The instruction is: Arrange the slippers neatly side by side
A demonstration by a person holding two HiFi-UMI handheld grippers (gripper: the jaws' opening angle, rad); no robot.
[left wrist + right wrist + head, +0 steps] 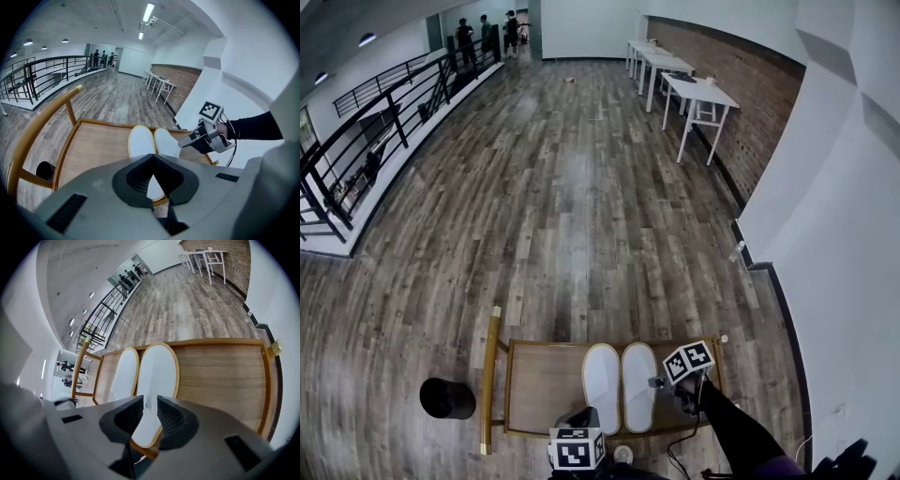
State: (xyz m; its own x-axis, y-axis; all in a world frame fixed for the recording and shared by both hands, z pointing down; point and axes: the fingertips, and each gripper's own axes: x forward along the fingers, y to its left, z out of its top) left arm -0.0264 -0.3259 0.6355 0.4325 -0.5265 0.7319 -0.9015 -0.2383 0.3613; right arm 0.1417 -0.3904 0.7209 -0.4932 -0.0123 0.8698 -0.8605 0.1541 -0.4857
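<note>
Two white slippers lie side by side, toes away from me, on a low wooden tray (544,382): the left slipper (601,386) and the right slipper (638,384). They touch along their inner edges. My left gripper (584,417) hovers at the near end of the left slipper (141,139), its jaws shut and empty. My right gripper (661,382) sits at the right slipper's outer side, near its heel. In the right gripper view its jaws (150,401) stand apart above the heel part of that slipper (157,369), pads not pressing on it.
The tray has a raised wooden rim and a long handle bar (490,370) on its left. A black round bin (446,398) stands on the plank floor left of it. A white wall (834,244) runs close on the right. White tables (698,94) and a black railing (375,141) stand far off.
</note>
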